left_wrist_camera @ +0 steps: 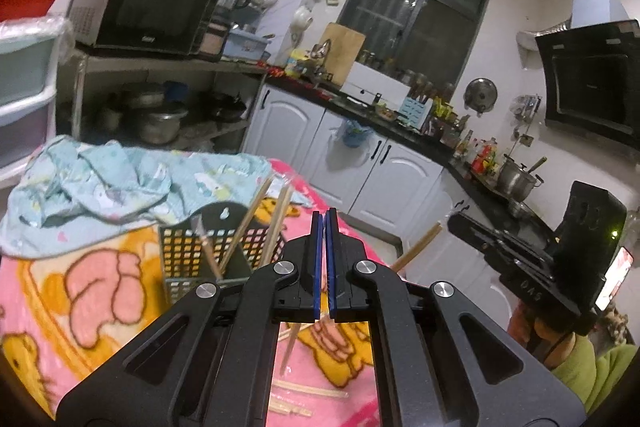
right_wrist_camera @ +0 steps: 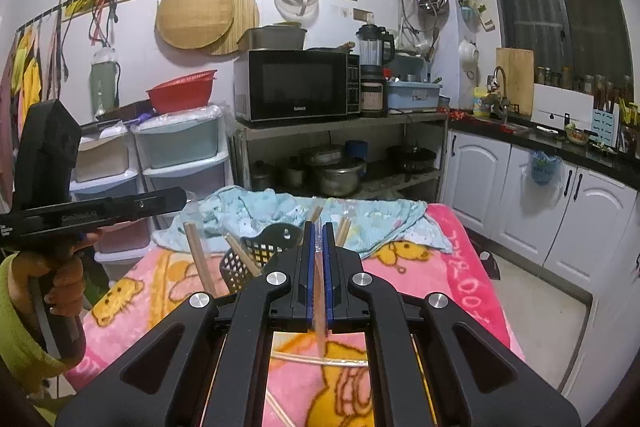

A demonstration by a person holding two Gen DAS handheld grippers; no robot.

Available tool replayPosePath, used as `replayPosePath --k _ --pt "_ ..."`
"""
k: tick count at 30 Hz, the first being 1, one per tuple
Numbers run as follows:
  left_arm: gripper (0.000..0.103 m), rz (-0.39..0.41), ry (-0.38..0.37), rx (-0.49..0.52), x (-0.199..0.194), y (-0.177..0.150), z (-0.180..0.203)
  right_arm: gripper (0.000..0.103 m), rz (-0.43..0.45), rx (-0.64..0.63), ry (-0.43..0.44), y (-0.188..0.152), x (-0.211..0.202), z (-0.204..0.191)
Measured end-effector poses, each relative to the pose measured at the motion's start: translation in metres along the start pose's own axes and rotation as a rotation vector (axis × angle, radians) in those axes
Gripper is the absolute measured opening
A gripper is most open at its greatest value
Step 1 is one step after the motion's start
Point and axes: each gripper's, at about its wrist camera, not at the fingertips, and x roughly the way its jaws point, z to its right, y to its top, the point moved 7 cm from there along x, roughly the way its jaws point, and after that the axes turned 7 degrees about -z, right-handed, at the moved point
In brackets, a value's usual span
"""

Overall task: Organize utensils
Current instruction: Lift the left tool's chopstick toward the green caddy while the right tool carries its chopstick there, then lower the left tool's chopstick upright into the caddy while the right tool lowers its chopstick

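The black utensil basket (left_wrist_camera: 208, 251) stands on the pink cartoon blanket (left_wrist_camera: 92, 291), just in front of the crumpled light-blue cloth (left_wrist_camera: 120, 183). Several wooden chopsticks (left_wrist_camera: 256, 217) stand in the basket, their long axes steep and leaning away from it toward the upper right, tips up. More loose chopsticks (right_wrist_camera: 320, 361) lie flat on the blanket on the near side of the basket, mostly crosswise.

The left gripper (left_wrist_camera: 325, 223) has its blue pads pressed together on a thin chopstick (left_wrist_camera: 289, 351); the stick hangs below the pads, long axis nearly upright, lower end slanting toward the near edge of the blanket. This gripper points slightly downward, just right of the basket.

The right gripper (right_wrist_camera: 319, 231) is clamped on another chopstick (right_wrist_camera: 319, 307), which runs along the narrow slot between the pads, long axis in line with the fingers and pointing toward the basket. It too tilts a little downward, above the blanket and nearer than the basket. A hand (right_wrist_camera: 66, 281) in a green sleeve (right_wrist_camera: 16, 327) grips the left tool's handle, to the left of the basket.
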Motion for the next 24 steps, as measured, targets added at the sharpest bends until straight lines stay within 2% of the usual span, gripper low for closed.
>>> replayPosePath --k 10,24 --pt "0.0 0.067 -0.015 0.048 0.001 0.034 0.017 0.004 0.074 -0.005 0.011 0.031 -0.006 -0.002" --pt "0.0 0.163 -0.001 0.029 0.0 0.094 0.004 0.004 0.144 -0.023 0.027 0.075 -0.002 -0.011"
